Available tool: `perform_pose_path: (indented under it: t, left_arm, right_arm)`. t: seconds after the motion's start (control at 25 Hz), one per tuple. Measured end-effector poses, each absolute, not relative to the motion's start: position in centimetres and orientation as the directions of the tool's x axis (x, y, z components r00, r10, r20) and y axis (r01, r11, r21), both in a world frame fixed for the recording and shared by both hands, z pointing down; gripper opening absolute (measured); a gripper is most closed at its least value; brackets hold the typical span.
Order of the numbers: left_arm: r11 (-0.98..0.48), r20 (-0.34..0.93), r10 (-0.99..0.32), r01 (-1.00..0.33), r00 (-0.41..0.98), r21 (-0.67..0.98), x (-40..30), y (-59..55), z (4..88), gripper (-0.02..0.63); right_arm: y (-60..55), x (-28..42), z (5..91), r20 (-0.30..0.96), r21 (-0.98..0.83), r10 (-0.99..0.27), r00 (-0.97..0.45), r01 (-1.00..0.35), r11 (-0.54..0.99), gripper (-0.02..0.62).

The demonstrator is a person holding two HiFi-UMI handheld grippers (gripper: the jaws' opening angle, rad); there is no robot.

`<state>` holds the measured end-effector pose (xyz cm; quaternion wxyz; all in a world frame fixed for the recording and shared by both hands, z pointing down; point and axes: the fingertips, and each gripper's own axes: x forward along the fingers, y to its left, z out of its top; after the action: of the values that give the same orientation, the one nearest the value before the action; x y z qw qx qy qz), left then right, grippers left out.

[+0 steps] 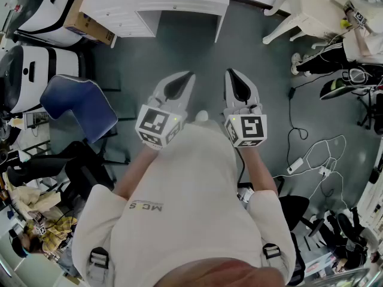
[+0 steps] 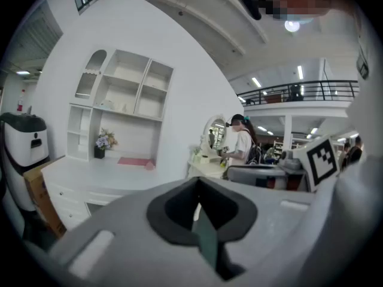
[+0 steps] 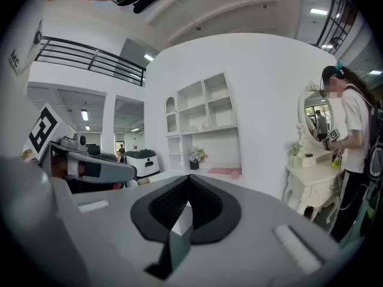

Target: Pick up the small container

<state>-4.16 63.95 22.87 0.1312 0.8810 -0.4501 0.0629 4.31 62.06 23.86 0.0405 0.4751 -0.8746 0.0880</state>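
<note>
Nothing done yet, only the approach stage. Left hand-held gripper [image 1: 189,78] and right hand-held gripper [image 1: 230,75] are both fully closed & empty, held side by side in front of the person, well short of the table [image 1: 155,2]. The small container [image 2: 148,165] is prob. the little pink item on the table top, just beside a pink mat [image 2: 133,161], w/ a flower pot [image 2: 103,142] further along under the shelves [image 2: 125,94] — too small to be sure. Left to do: reach the table, open a gripper, close on it, lift.
</note>
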Motion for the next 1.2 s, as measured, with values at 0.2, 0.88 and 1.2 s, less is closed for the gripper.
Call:
perform_pose_path:
  t: [0.2, 0.88, 1.2]
  left_arm:
    - [-0.555, 0.240, -0.777, -0.813, 0.582, 0.176, -3.3, 63.4, 23.1, 0.000]
    - [-0.544, 0.300, -0.754, -0.812, 0.584, 0.214, -4.5, 54.5, 26.4, 0.000]
    - [-0.529, 0.310, -0.758, -0.818, 0.575, 0.223, -9.1, 38.2, 28.4, 0.000]
  right_arm:
    - [61.7, 5.1, 23.6, 0.155, -0.110, -0.816, -0.557, -0.831, 0.546, -0.003]
    - [52.8, 5.4, 27.4, 0.219, -0.172, -0.797, -0.563, -0.826, 0.536, -0.003]
    - [37.8, 1.5, 28.9, 0.238, -0.119, -0.805, -0.544, -0.838, 0.532, -0.003]
